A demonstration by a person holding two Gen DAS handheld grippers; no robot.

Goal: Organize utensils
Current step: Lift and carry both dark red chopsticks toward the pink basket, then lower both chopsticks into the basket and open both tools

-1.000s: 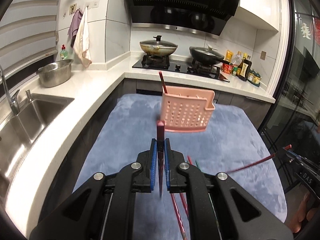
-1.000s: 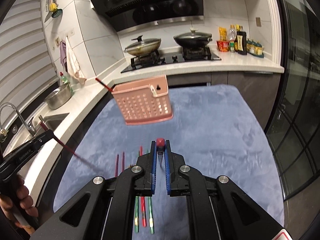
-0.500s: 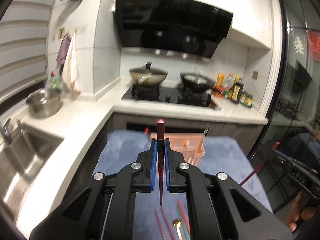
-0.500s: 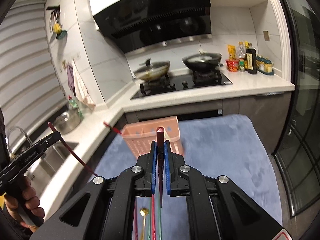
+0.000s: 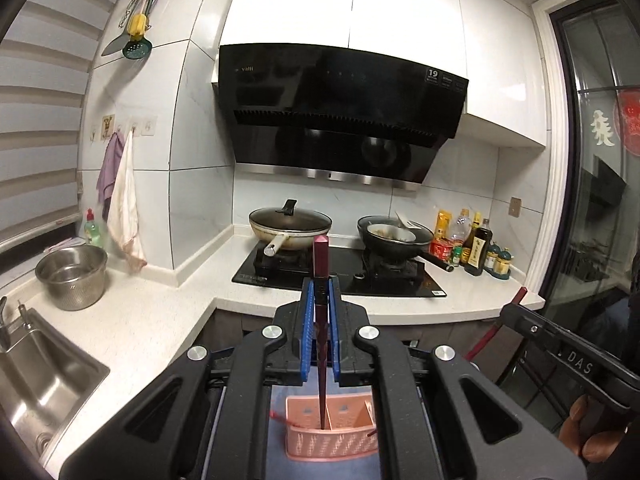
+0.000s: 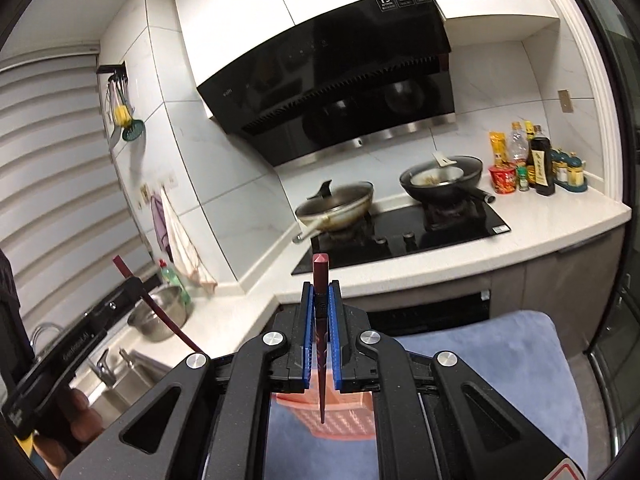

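Note:
My left gripper (image 5: 320, 300) is shut on a dark red chopstick (image 5: 320, 256) held upright; its tip reaches down into the pink perforated basket (image 5: 332, 446), seen below between the gripper arms. My right gripper (image 6: 321, 300) is shut on another dark red chopstick (image 6: 320, 272), also upright, its tip over the pink basket (image 6: 344, 420) on the blue mat (image 6: 500, 360). The right gripper shows at the right of the left wrist view (image 5: 560, 340). The left gripper with its chopstick shows at the left of the right wrist view (image 6: 132, 292).
A white L-shaped counter (image 5: 140, 320) carries a steel bowl (image 5: 72, 276), a sink (image 5: 36, 380), a black hob with two pans (image 5: 292, 228) and sauce bottles (image 5: 476, 248). A glass door (image 5: 592, 200) stands on the right.
Both grippers have tilted up and moved over the basket, which dropped low in both views. The chopsticks now stand upright; the left one's tip has entered the basket.

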